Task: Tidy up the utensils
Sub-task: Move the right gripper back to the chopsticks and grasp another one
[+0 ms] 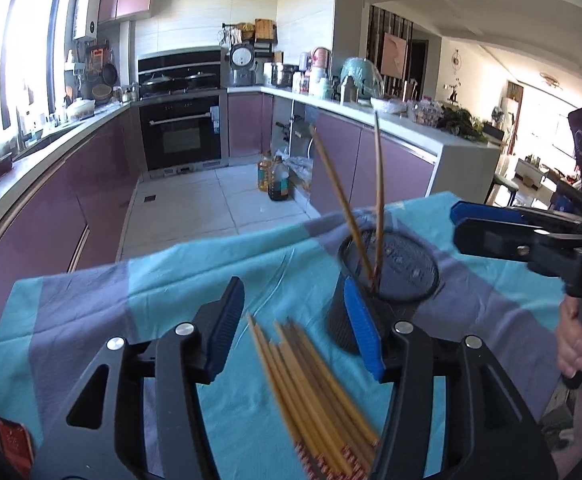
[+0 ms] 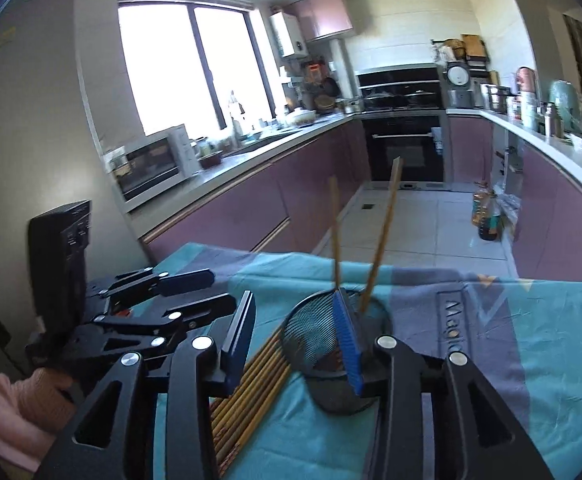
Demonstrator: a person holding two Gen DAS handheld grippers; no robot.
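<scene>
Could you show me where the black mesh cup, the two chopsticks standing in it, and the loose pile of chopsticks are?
Black mesh holder cup (image 1: pixel 407 264), left wrist view: inner wall.
Two standing bamboo chopsticks (image 1: pixel 379 184), left wrist view: right stick's shaft.
Loose bamboo chopstick pile (image 1: pixel 311 392), left wrist view: middle.

Each hand-held gripper, left (image 1: pixel 295 328) and right (image 2: pixel 295 340), is black plastic with silver round screws and ribbed blue finger pads (image 1: pixel 361 328); bare skin shows on the right hand (image 1: pixel 579 344), a pink sleeve (image 2: pixel 7 412) on the left

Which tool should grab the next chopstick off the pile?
Probably left. The left tool is open right above the chopstick pile. The right tool, also open, sits nearer the mesh holder, which has two chopsticks in it.
</scene>
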